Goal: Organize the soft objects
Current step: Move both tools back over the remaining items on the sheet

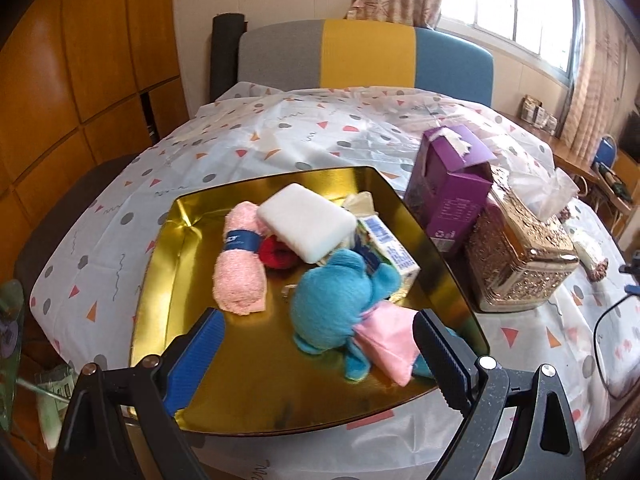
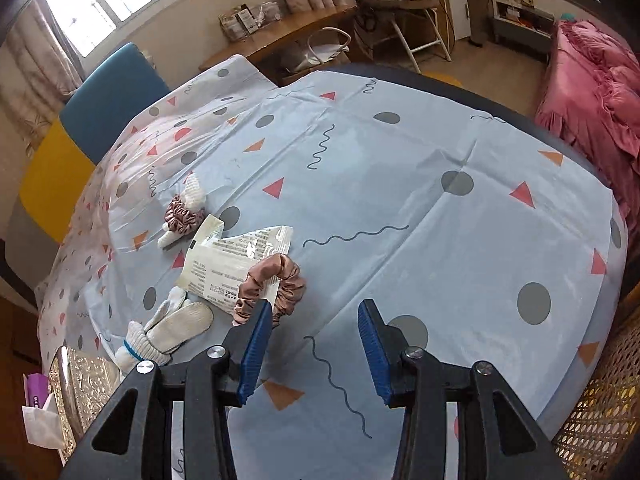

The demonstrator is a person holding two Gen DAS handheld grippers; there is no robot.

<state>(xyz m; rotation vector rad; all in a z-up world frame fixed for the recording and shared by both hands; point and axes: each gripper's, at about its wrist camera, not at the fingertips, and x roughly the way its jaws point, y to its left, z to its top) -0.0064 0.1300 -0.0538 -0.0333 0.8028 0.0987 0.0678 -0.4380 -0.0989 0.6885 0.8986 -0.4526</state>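
Covered with a patterned cloth, the table (image 2: 400, 184). On it, gold tray (image 1: 192, 216) already filled: pink towel roll (image 1: 239, 264), white sponge (image 1: 306, 226), blue plush toy (image 1: 340, 300). Still outside, by the paper packet (image 2: 232, 264): white glove (image 2: 168, 330), brown scrunchie (image 2: 276, 286).

Right tongs (image 2: 314, 344) about half open, empty; scrunchie just beyond the left pad, off centre. Risk: pinching the packet together with the scrunchie. Left tongs (image 1: 320, 354) wide open over the tray, holding nothing.

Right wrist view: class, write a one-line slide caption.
Open right gripper hovers over patterned tablecloth beside scrunchie, packet and glove.
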